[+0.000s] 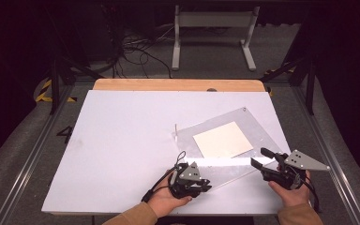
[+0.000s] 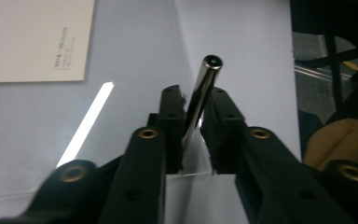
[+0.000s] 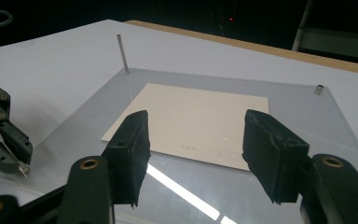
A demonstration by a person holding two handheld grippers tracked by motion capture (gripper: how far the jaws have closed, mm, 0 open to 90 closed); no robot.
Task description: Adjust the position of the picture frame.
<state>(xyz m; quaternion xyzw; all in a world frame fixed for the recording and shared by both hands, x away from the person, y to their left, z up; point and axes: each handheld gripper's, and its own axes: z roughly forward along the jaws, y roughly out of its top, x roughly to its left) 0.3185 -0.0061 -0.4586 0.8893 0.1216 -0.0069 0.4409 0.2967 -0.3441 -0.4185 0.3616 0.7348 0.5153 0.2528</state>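
A clear acrylic plate (image 1: 258,123) lies on the white table, and a cream card (image 1: 222,139) rests on it. My left gripper (image 1: 205,185) is at the plate's near left corner. In the left gripper view it (image 2: 196,100) is shut on a thin shiny metal pin (image 2: 204,88) that stands between the pads, with the card (image 2: 32,37) off to the upper left. My right gripper (image 1: 261,157) is at the plate's near right edge. Its jaws (image 3: 196,140) stand wide apart with nothing between them, aimed at the card (image 3: 191,121).
A tall thin pin (image 3: 122,53) stands at the plate's far left corner and a short post (image 3: 319,89) at the far right corner. A wooden strip (image 1: 178,85) runs along the back of the table. Behind it are a white stand (image 1: 213,28) and floor cables.
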